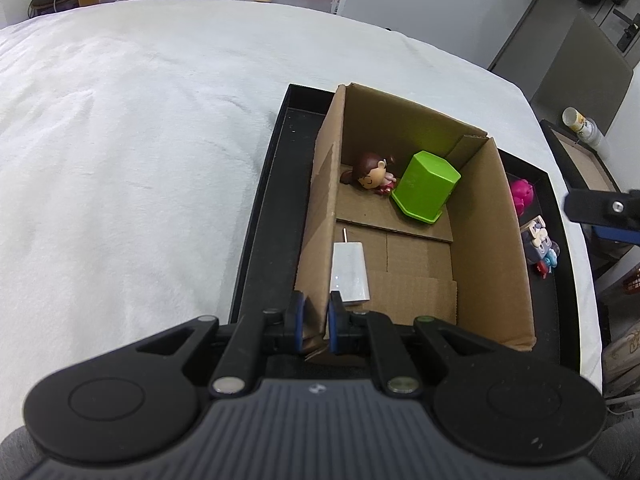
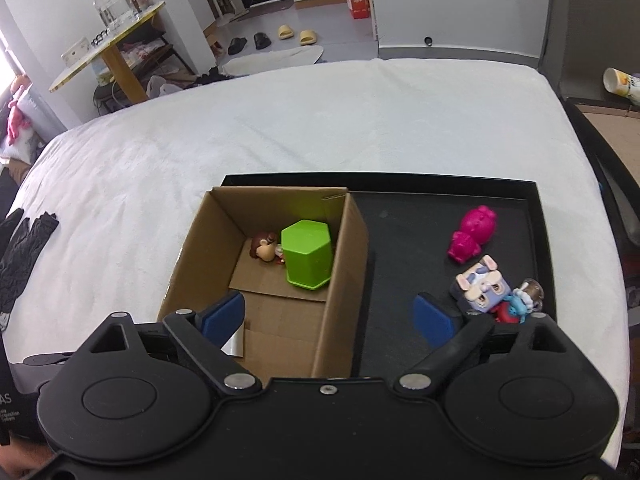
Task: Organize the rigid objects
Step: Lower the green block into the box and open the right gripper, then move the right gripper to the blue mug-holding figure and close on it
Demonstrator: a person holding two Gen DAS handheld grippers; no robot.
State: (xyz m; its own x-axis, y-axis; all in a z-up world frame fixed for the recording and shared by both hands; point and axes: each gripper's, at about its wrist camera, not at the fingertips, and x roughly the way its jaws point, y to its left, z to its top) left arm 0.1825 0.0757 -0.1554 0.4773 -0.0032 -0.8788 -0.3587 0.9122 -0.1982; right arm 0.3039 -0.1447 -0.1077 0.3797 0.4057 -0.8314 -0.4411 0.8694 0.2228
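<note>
An open cardboard box (image 1: 476, 240) stands in a black tray (image 1: 260, 216) on a white cloth. In the box lie a green hexagonal cup (image 1: 426, 186) upside down, a brown-haired doll figure (image 1: 370, 174) and a white charger block (image 1: 349, 272). My left gripper (image 1: 316, 320) is shut on the box's near-left wall. My right gripper (image 2: 328, 316) is open above the box's right wall (image 2: 344, 280). A pink pig toy (image 2: 474, 234), a rabbit cube toy (image 2: 484, 284) and a small blue-red figure (image 2: 516, 308) lie in the tray to the right.
The white cloth (image 2: 280, 128) covers the table around the tray (image 2: 400, 240). Black gloves (image 2: 24, 240) lie at its left edge. A side table with jars (image 2: 116, 20) and slippers (image 2: 296, 34) are beyond. A tipped cup (image 2: 620, 80) lies at right.
</note>
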